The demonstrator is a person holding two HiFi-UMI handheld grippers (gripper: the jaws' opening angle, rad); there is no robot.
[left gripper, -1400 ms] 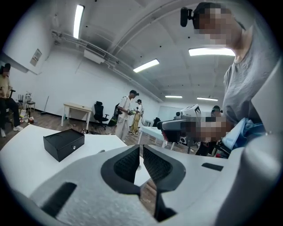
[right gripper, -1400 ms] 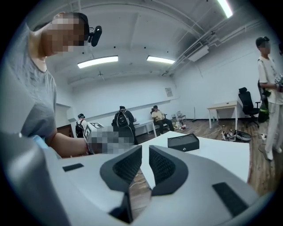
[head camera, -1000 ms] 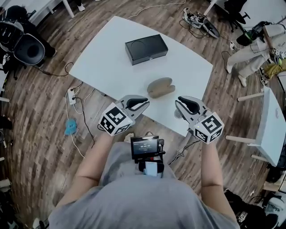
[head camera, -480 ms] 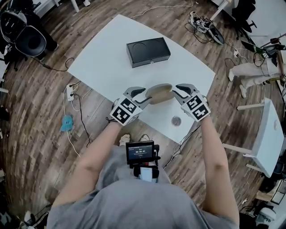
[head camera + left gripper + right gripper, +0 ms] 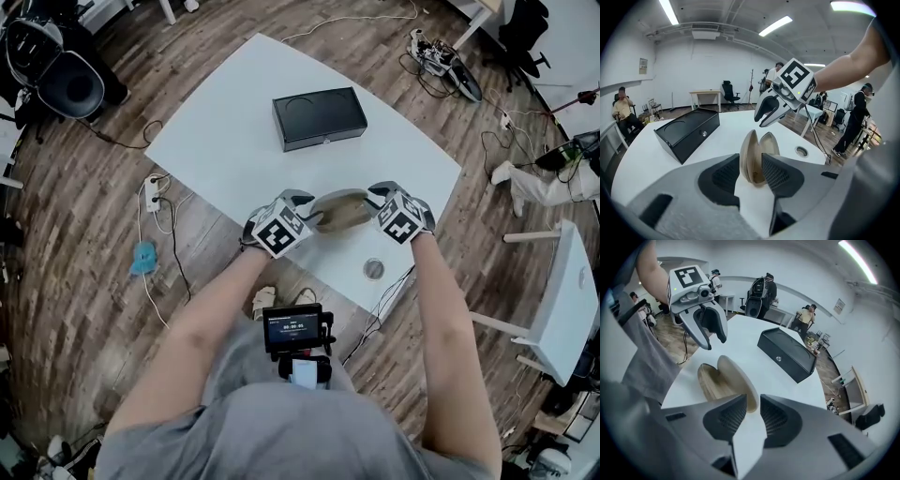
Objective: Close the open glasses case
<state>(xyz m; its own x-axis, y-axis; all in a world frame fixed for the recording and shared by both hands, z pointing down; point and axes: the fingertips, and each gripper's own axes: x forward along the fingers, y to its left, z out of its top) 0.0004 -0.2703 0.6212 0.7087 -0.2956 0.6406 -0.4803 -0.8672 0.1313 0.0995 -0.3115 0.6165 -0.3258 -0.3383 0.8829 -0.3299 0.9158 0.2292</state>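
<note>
Glasses case [image 5: 339, 208], tan, open, lying on the white table [image 5: 234, 122] close to its near edge in the head view. We hold the left gripper [image 5: 307, 212] at its left end and the right gripper [image 5: 377, 199] at its right end. Black box [image 5: 319, 117] sits farther back, well apart, with bare tabletop between. Round hole [image 5: 373, 269] lies in the top near the same edge, below the right gripper. Wood floor [image 5: 84, 281] with loose cables [image 5: 169, 244] surrounds the table. Left gripper view: jaws spread wide, having just been opening and then narrowing slightly. The glasses case [image 5: 757, 157] stands end-on between them, its two shells parted in a V, and we see no pad pressing it. The right gripper hangs over the far end, jaws apart. Right gripper view: jaws parted, with the raised lid's rim in the gap at their tips, not pinched. The hollow lower shell lies left of it. Open white top runs on to the black box [image 5: 787, 355], and the left gripper [image 5: 715, 336] stands beyond the case, spread.
</note>
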